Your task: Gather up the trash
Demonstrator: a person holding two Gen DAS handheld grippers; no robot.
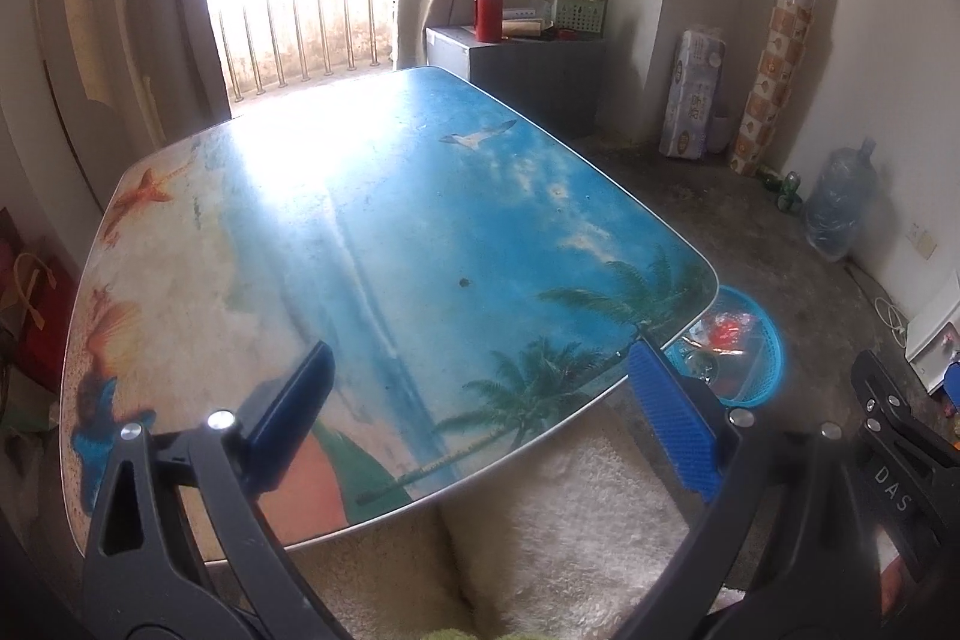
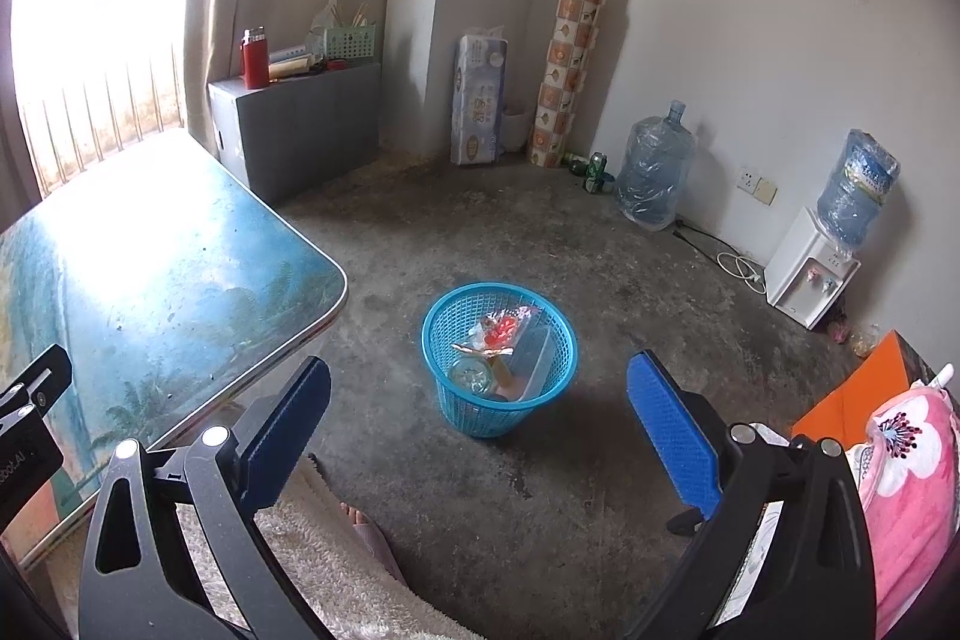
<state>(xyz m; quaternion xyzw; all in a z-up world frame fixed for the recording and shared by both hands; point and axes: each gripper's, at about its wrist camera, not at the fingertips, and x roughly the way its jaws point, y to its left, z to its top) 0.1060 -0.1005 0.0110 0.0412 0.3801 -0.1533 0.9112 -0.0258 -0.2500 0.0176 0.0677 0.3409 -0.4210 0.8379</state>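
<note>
Two grippers are in view, both with jaws spread wide and holding nothing. One blue mesh wastebasket [image 2: 499,358] stands on the concrete floor [image 2: 540,232] just beside the corner of the bench [image 2: 180,280], and the trash lies inside it: a clear wrapper with red print [image 2: 501,328], a clear round container [image 2: 471,373], and a few other pieces too jumbled to count. The right gripper [image 2: 480,412] hangs above the floor with the basket seen between its two blue pads, nearer the fingertips than the pivots. The left gripper [image 1: 480,400] hovers over the near edge of the beach-printed bench [image 1: 360,220]; there the basket [image 1: 753,346] peeks out past the bench corner, just beyond the right-hand pad. Two water jugs stand along the wall, one [image 2: 654,172] on the floor, one [image 2: 858,187] atop a white dispenser [image 2: 807,280].
</note>
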